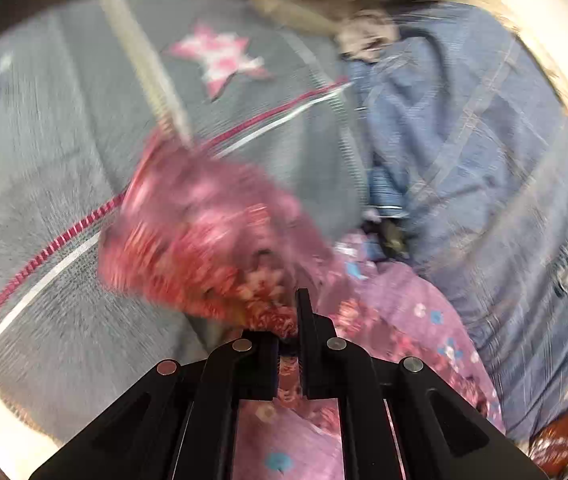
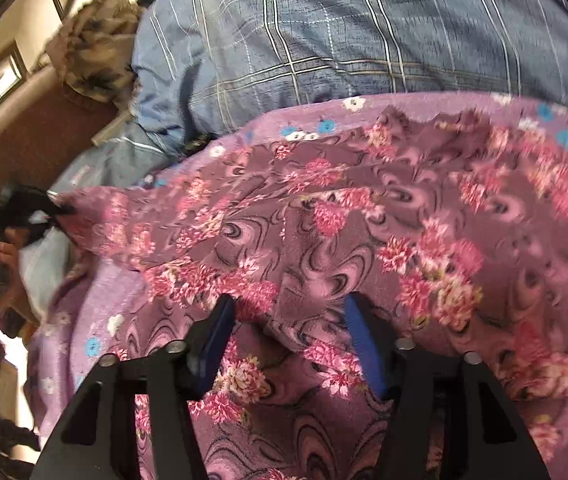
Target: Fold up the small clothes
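A small purple garment with pink flowers lies spread in the right wrist view, over a lilac sheet with blue and white flowers. My right gripper is open just above the garment, blue pads apart, nothing between them. My left gripper is shut on a bunched corner of the same pink flowered garment, which hangs blurred in front of it. In the right wrist view the left gripper shows at the far left, at the garment's corner.
A grey blanket with a pink star and pink zip stripe lies at left. A blue checked quilt is heaped behind the garment. A brown patterned cloth sits on a brown headboard.
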A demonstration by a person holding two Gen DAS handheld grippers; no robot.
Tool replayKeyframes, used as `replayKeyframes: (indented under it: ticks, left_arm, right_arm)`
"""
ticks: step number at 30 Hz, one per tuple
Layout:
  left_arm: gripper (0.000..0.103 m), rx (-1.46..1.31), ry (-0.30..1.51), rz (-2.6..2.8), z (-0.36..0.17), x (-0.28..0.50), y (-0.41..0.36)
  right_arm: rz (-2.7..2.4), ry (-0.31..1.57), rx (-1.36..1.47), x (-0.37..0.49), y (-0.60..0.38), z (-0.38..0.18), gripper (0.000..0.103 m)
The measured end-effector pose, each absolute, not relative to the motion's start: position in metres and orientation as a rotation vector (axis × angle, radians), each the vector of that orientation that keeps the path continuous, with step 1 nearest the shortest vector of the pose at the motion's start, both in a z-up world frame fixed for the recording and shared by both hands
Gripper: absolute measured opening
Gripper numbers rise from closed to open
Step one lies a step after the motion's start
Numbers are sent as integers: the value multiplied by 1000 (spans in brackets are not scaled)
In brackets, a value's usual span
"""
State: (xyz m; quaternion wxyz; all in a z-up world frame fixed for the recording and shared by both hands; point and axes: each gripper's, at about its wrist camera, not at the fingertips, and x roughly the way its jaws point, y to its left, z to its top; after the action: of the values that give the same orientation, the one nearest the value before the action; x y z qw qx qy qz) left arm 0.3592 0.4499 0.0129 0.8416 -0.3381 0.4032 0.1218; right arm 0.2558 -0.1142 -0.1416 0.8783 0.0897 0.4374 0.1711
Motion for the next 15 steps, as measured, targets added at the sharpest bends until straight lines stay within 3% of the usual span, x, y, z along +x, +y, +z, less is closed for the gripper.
replayKeyframes:
  ticks: [3, 8, 15]
  left_arm:
    - [6, -648, 805, 232, 44, 351, 417]
    - [6, -547, 721, 163, 89, 330, 354]
    - [6, -439, 697, -16, 119, 286, 246]
  right_arm:
    - [375, 839, 202, 260, -108, -125, 53]
    - [331, 974, 137, 288, -89, -156, 52]
    - [296, 949, 236, 279, -128, -143, 52]
